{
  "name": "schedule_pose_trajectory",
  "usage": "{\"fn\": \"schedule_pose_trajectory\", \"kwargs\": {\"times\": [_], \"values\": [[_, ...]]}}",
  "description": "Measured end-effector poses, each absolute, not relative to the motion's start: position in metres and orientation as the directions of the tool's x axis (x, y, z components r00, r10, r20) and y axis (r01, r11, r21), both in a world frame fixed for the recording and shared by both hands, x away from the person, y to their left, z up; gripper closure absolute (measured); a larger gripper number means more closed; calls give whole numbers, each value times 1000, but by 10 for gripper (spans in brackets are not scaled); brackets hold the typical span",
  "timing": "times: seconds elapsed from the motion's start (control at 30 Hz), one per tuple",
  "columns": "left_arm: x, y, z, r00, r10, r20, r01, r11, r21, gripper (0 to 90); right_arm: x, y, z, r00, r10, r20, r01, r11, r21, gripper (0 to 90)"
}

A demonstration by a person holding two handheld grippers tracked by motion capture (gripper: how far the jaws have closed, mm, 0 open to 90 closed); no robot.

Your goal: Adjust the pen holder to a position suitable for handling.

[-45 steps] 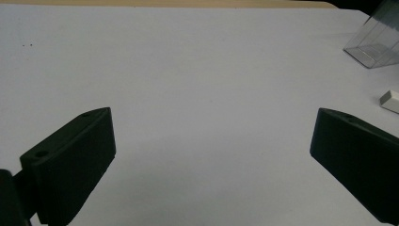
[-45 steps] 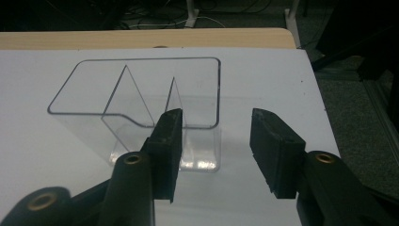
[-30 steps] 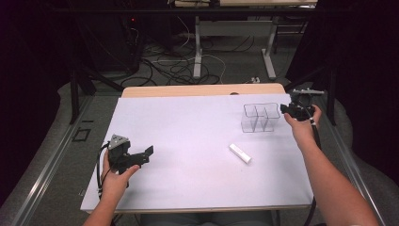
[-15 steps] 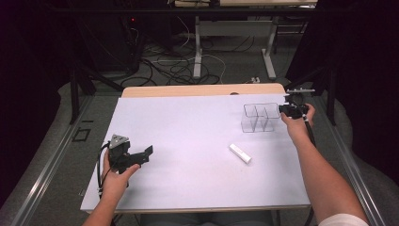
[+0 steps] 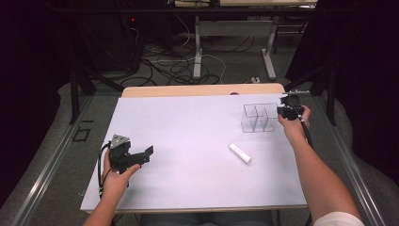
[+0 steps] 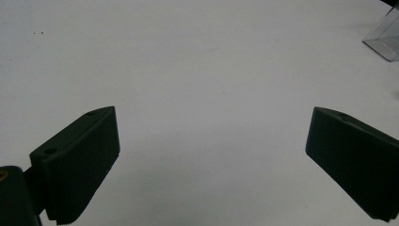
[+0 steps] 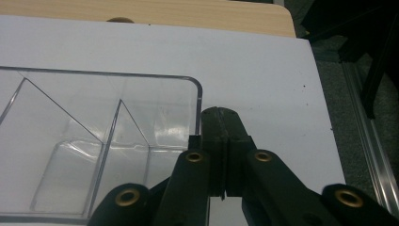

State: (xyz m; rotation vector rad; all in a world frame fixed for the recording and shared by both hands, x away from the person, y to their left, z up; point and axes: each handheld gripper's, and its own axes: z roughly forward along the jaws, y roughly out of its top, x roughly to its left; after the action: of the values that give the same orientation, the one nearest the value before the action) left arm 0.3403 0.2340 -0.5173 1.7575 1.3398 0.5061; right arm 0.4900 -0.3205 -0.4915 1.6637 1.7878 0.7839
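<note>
- We begin with the room: a dark space with cables on the floor and table legs behind, and in it a pale wooden worktop (image 5: pixel 202 89) under a large white sheet.
- The biggest thing on it is the clear plastic box with inner dividers (image 5: pixel 259 117). It stands upright at the far right of the sheet, with nothing inside.
- We judge this box light, stiff and rather brittle. Its walls are thin, smooth and slippery, so a hard squeeze could crack one and a weak one could let it slide.
- We would take hold over the rim of the right-hand wall, near the rounded corner, with one pad inside and one outside. A push low on that wall would slide it, since it will skate easily on the sheet.
- The right claw (image 5: pixel 285 112) sits just outside that right wall, at the near corner. Its jaws have just been closing and now stand together, and we see nothing between them. In the right gripper view the wall lies just left of the pads; we cannot tell whether it touches them.
- The left claw (image 5: pixel 143 154) hovers over bare sheet at the near left, well apart from the box, jaws wide apart and holding nothing.
- Smallest is a short white rectangular block (image 5: pixel 240 153), lying flat near the box, towards us.
</note>
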Motion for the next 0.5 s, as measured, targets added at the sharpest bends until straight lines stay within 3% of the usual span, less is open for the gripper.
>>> {"fn": "schedule_pose_trajectory", "kwargs": {"times": [0.5], "values": [[342,231,-517,355,920,-165,577,-77,813,35,475,-289,-493,-117,992,38,661,49,748,900]]}}
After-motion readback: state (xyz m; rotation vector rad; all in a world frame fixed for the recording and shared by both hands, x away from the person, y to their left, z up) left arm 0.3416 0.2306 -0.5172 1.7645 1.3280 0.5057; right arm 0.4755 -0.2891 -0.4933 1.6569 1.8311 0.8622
